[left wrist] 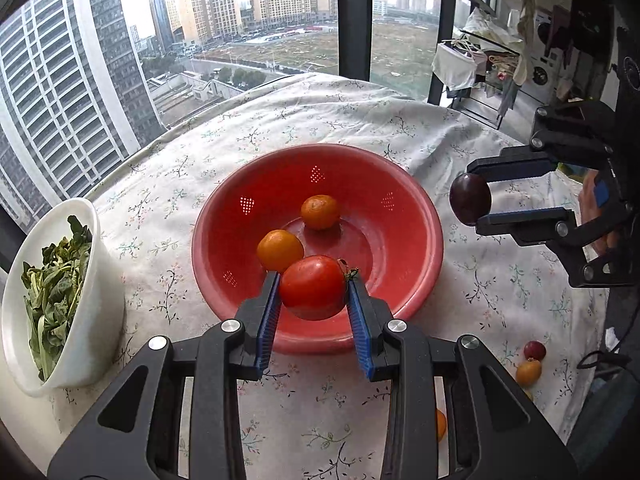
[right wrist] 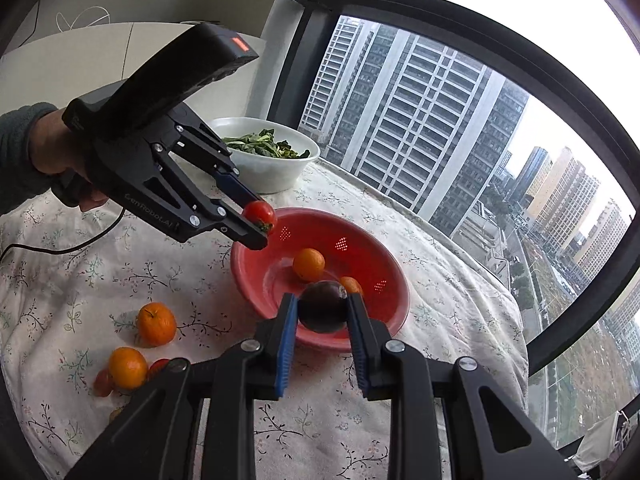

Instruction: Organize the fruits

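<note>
Red tomato [left wrist: 314, 287] clamped in left tool [left wrist: 314, 300], plum [right wrist: 323, 307] in right tool [right wrist: 322, 320].

Right tool [right wrist: 322, 308] gripped a dark plum [right wrist: 322, 304] over the red bowl [right wrist: 392, 304], two oranges [right wrist: 308, 265] inside. Left tool [right wrist: 256, 222] pinched a tomato [right wrist: 259, 214] at the bowl's rim.

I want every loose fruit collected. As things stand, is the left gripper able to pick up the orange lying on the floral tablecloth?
Probably not yet: the left gripper is shut on a red tomato, so its jaws are occupied. The orange itself lies uncovered on the tablecloth.
</note>
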Tool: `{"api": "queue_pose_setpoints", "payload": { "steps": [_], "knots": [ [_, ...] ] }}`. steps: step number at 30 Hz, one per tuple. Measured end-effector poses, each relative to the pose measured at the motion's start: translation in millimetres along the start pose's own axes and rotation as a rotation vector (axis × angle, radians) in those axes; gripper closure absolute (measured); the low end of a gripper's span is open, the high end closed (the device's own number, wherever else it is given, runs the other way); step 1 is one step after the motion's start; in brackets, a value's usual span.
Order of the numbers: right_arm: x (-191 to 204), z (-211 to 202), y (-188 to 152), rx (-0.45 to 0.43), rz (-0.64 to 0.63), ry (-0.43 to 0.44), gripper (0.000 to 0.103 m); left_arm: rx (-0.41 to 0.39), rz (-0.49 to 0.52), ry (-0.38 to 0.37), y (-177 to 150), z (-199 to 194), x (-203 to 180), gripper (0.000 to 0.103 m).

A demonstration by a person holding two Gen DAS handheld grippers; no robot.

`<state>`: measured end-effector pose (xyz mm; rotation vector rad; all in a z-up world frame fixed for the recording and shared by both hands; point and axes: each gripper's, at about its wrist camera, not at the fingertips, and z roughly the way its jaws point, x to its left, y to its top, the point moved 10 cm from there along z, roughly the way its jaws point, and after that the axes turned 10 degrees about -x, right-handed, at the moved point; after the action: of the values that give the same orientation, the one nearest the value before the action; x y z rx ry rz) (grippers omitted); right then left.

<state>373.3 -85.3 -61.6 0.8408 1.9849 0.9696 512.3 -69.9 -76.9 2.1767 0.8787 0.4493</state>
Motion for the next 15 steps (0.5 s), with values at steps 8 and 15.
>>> {"api": "queue_pose_setpoints", "payload": {
  "steps": [8,15],
  "knots": [
    [-26,57,-2,0.129,0.144,0.067,0.076,0.104,0.080,0.006,-4,39,-5,0.072],
    [-28,88,-19,0.228,0.176,0.089,0.076,0.165,0.102,-0.001,-4,62,-3,0.072]
  ]
}}
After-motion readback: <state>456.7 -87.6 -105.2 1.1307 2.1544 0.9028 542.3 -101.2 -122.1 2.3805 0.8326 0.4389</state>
